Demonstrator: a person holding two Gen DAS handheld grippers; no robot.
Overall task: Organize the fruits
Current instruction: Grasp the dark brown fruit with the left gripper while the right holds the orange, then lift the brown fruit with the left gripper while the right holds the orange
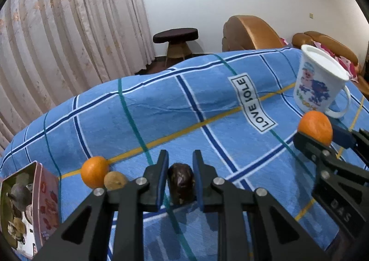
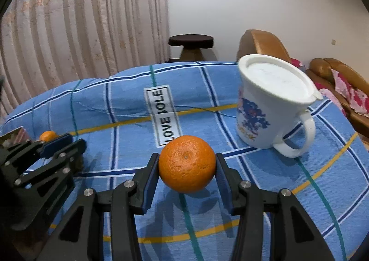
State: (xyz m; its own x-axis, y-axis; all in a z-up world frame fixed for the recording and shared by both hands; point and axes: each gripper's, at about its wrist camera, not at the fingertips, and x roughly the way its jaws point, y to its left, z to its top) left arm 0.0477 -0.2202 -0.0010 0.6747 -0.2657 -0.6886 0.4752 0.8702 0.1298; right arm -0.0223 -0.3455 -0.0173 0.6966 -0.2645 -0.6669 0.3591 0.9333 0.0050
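My left gripper [image 1: 180, 168] is shut on a dark brown fruit [image 1: 181, 182] held between its blue pads, just above the blue checked cloth [image 1: 161, 111]. My right gripper [image 2: 186, 166] is shut on a large orange [image 2: 187, 163]; the same orange [image 1: 315, 127] shows at the right of the left wrist view. A smaller orange [image 1: 94, 171] and a small tan fruit [image 1: 114, 180] lie side by side on the cloth left of my left gripper. The small orange [image 2: 48, 135] also shows far left in the right wrist view.
A pink box [image 1: 25, 205] holding several fruits stands at the left edge. A white lidded mug [image 2: 272, 108] with a cartoon print stands at the right, also seen in the left wrist view [image 1: 319, 81]. A stool [image 1: 176, 39] and brown sofa [image 1: 251, 34] stand behind.
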